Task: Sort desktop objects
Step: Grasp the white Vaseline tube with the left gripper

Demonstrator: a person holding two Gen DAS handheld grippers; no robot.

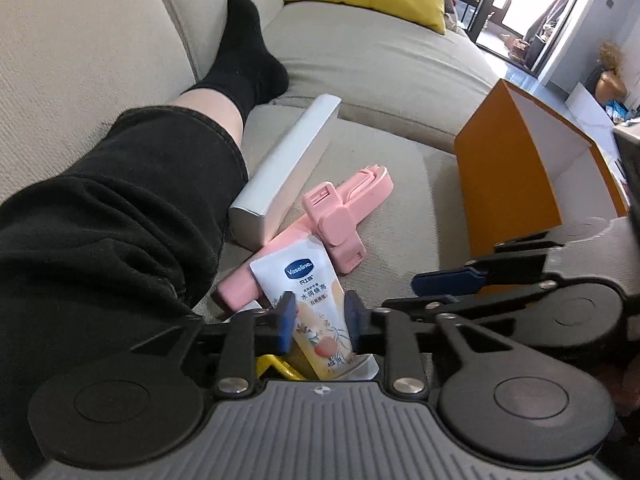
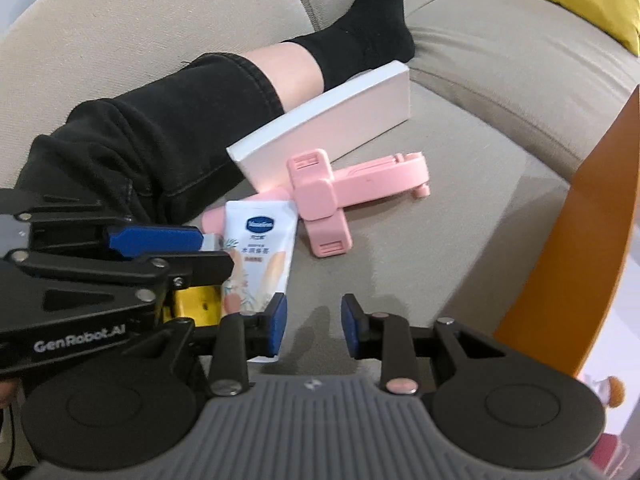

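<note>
Left gripper [image 1: 319,316] jaws clamped on the Vaseline tube [image 1: 310,288] near the pink phone holder [image 1: 340,216] on the sofa [image 1: 380,64], likely for lifting to the orange box [image 1: 504,176] at right; right gripper [image 2: 313,322] jaws apart, holding 0 items.

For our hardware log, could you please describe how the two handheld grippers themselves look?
Both match: the left gripper and right gripper have black linkage arms with silver rivets, blue finger pads, round black hubs and a ribbed grey base. White "GenRobot.AI" lettering marks the left one.
</note>
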